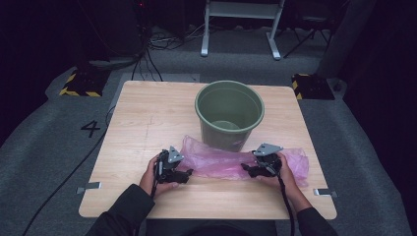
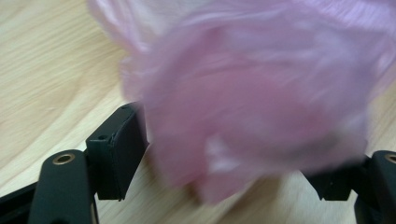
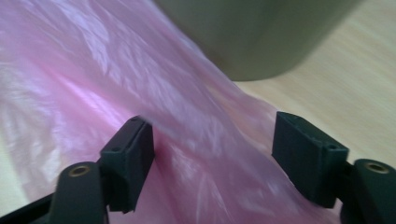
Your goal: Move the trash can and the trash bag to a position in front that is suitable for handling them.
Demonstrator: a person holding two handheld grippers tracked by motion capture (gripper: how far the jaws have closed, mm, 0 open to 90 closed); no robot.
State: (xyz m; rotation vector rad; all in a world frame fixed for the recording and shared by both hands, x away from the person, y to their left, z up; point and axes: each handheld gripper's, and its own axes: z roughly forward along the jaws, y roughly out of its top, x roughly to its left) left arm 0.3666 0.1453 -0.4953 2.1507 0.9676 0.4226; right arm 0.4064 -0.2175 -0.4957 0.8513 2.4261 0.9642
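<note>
Bucket (image 1: pixel 229 114) stands on table (image 1: pixel 147 113), touching pink bag (image 1: pixel 216 162) behind grippers.

The plastic bag (image 1: pixel 231 162) lies flat on the counter (image 1: pixel 147 113), btw. the left hand-held gripper (image 1: pixel 183 175) and the right hand-held gripper (image 1: pixel 248 170). The bucket (image 1: pixel 229 114) stands on the counter just behind the bag, beyond both grippers, nearer to the right one. Each gripper has bag film btw. its jaws.
</note>
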